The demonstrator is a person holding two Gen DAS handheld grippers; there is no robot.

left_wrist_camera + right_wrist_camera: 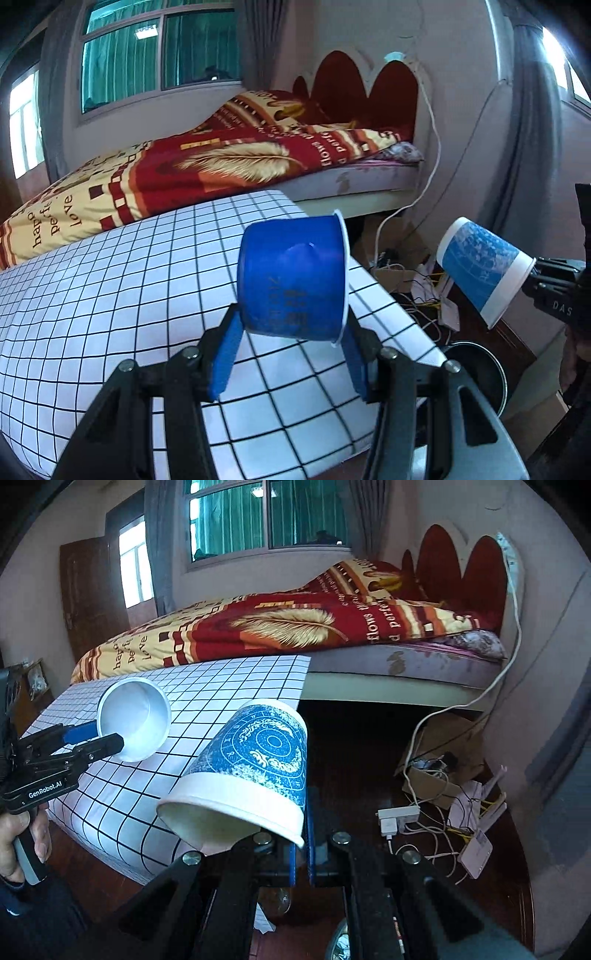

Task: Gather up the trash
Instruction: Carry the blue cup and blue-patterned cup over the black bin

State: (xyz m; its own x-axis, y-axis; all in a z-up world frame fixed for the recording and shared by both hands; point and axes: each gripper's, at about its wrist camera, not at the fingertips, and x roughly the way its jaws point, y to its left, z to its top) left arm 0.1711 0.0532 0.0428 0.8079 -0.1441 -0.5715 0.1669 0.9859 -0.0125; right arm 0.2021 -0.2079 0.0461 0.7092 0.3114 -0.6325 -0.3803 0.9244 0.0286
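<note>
Left gripper (291,332) squeezes a short blue tub (291,277) between its two blue fingers (223,360), and the tub hangs on its side in the air above the checked table (110,295). Over at the right edge, the right gripper (532,271) holds a blue paper cup (480,267), tipped over, above a round black bin (480,369) on the floor. I think both things are going to that bin, so the grip should stay tight until each one is right over the opening.

From the right wrist view, the right gripper (302,843) is shut tight, pinching the cup's (255,760) white rim at one edge. That is a thin hold, so I think slow, level moves are best. The left gripper (110,740) shows the tub's (135,723) white inside. A hand (16,845) holds the handle.

Count: one tub, one cup, two grippers, one table, one bed (295,627).
</note>
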